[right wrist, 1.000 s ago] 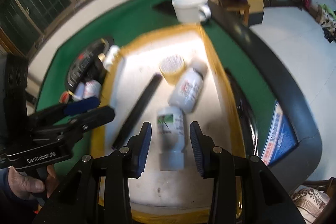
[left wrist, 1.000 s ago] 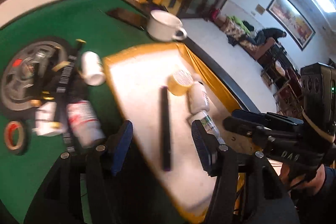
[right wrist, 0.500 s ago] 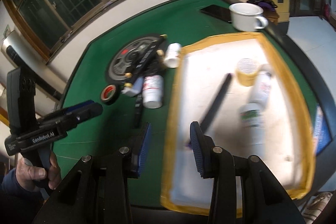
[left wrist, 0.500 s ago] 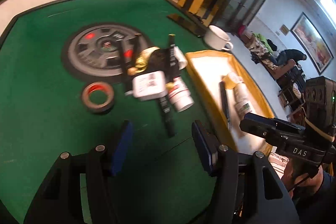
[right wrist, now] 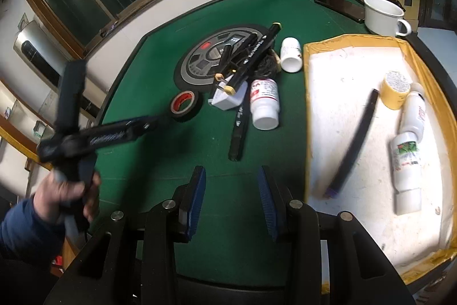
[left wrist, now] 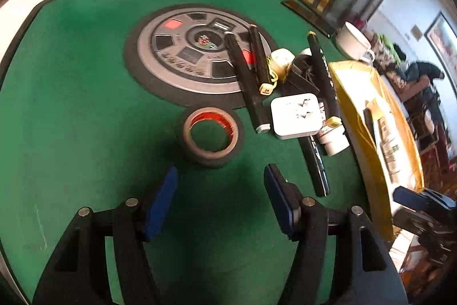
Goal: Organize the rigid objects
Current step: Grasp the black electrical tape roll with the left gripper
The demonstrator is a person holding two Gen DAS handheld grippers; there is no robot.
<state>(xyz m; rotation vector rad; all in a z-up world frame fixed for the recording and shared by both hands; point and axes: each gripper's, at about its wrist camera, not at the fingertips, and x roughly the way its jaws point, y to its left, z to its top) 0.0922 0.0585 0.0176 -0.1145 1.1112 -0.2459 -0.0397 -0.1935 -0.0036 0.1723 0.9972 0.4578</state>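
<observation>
So the left gripper (left wrist: pixel 218 196) is hovering over the green bench (left wrist: pixel 71 105) with the tape roll (left wrist: pixel 211 140) sitting just past its tips at about 12 o'clock, and its jaws have just been opening wider, roughly half open with nothing between them; I'm guessing it's lining up to take the roll next. The right gripper (right wrist: pixel 231 199) is hanging over bare felt with its jaws only partly open and gripping nothing. Everything still loose is bunching up at 1 to 2 o'clock from the left gripper: a white adapter (left wrist: pixel 295 116), a few black markers (left wrist: pixel 247 79) and a white pill bottle (left wrist: pixel 332 136), some lying across the round grey dial (left wrist: pixel 182 59) printed on the felt. That pile is looking like the unsorted stuff, while the yellow-edged tray (right wrist: pixel 307 93) is where sorted things are landing. The right wrist view is showing the tray properly: inside are lying a black marker (right wrist: pixel 354 142), a yellow tape roll (right wrist: pixel 397 89) and two white bottles (right wrist: pixel 407 167), plus the person's hand (right wrist: pixel 65 193) gripping the left tool. From the left wrist view the tray is squashed to a sliver at 3 o'clock, but there the tape roll is much clearer.
</observation>
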